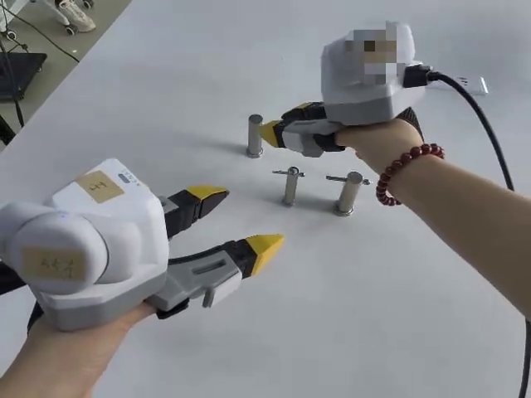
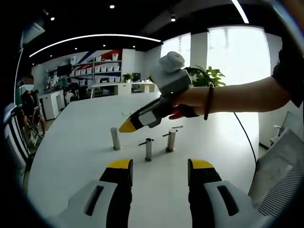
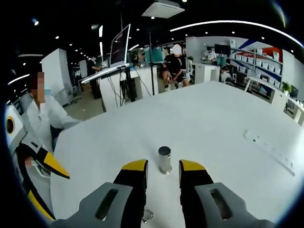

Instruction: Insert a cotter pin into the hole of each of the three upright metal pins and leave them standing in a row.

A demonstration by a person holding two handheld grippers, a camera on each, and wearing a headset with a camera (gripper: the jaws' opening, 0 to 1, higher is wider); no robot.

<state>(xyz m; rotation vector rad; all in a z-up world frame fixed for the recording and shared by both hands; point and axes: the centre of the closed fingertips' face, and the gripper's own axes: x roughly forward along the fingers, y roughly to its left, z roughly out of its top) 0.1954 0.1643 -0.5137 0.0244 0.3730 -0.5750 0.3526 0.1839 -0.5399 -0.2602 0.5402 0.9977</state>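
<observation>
Left gripper (image 1: 241,218) hangs wide open and empty, while the right gripper (image 1: 270,133), jaws nearly together, hold impossible to read, points at the bare pin (image 1: 255,137) just beyond its tips; middle pin (image 1: 290,189) and end pin (image 1: 348,196) carry cotters, so I judge one insertion remains, needing careful hole alignment.

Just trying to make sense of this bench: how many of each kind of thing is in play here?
Metal pins: 3
Cotter pins, each through a pin: 2
Grippers: 2
Total: 7
</observation>
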